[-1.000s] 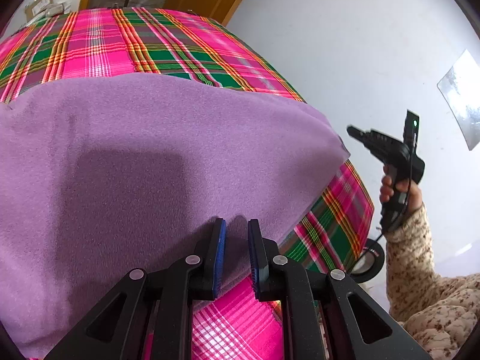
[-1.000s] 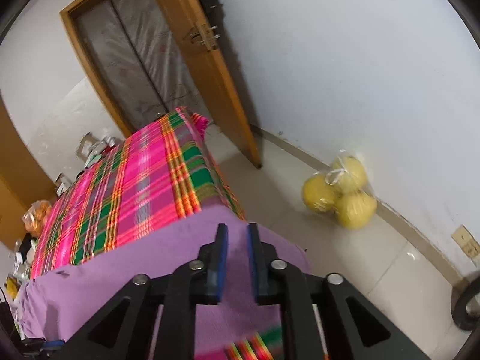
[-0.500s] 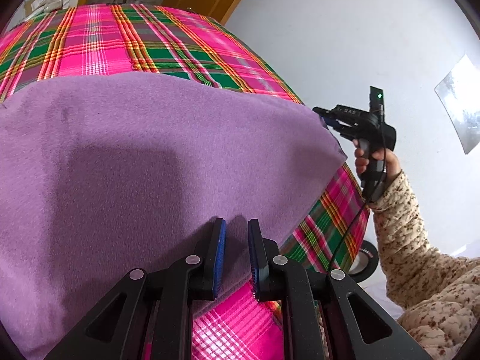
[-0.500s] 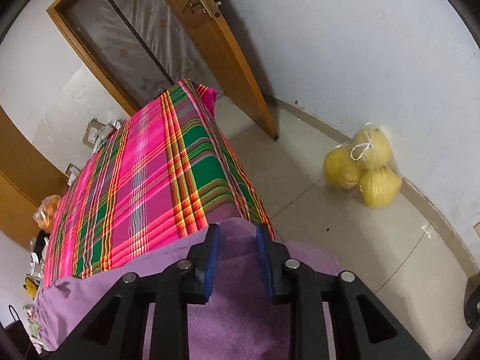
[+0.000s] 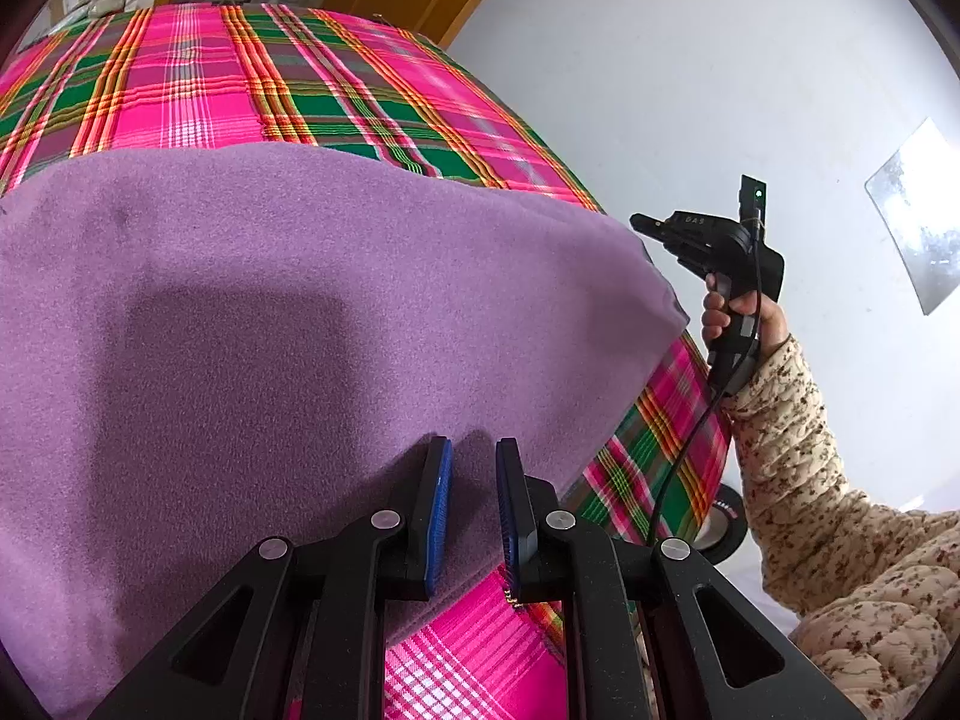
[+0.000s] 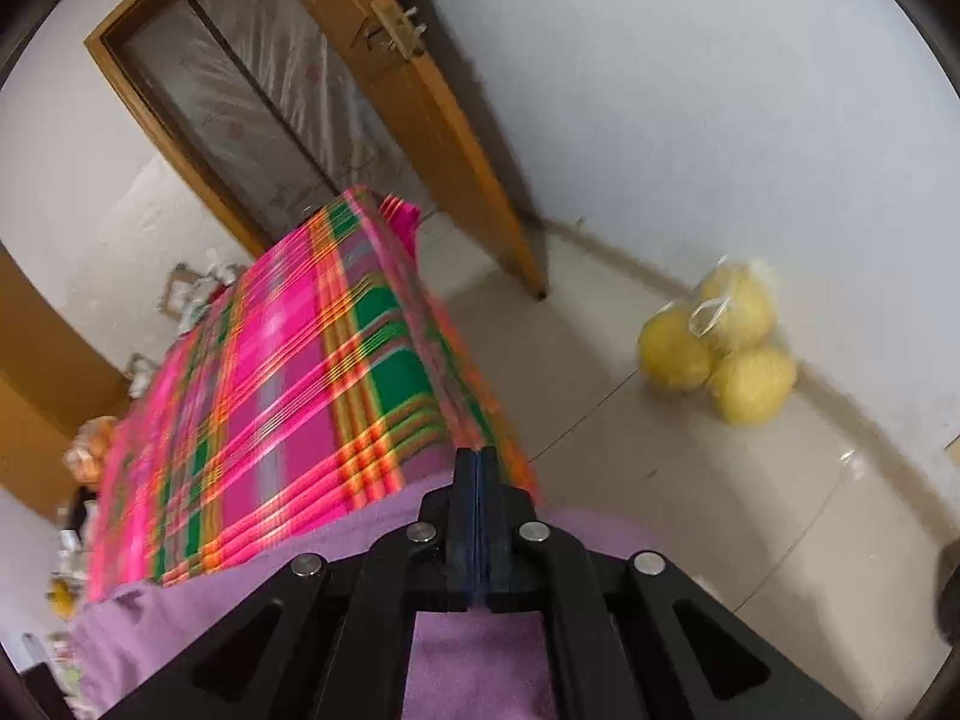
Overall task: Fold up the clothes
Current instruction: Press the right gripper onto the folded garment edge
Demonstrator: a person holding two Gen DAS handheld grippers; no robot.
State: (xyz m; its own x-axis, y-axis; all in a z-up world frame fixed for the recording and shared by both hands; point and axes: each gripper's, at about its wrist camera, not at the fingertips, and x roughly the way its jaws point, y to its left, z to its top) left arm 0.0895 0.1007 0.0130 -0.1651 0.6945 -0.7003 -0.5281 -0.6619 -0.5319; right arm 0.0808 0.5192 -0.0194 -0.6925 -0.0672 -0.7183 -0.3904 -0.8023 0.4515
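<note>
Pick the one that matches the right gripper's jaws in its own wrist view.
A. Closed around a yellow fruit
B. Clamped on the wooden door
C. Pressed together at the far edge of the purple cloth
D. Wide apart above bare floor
C: the right gripper shows its blue pads meeting with no gap, over the far edge of the purple cloth on the plaid cover.

purple cloth (image 5: 288,324): matt fleece (fuzzy) | floor (image 6: 690,480): glossy tile
</note>
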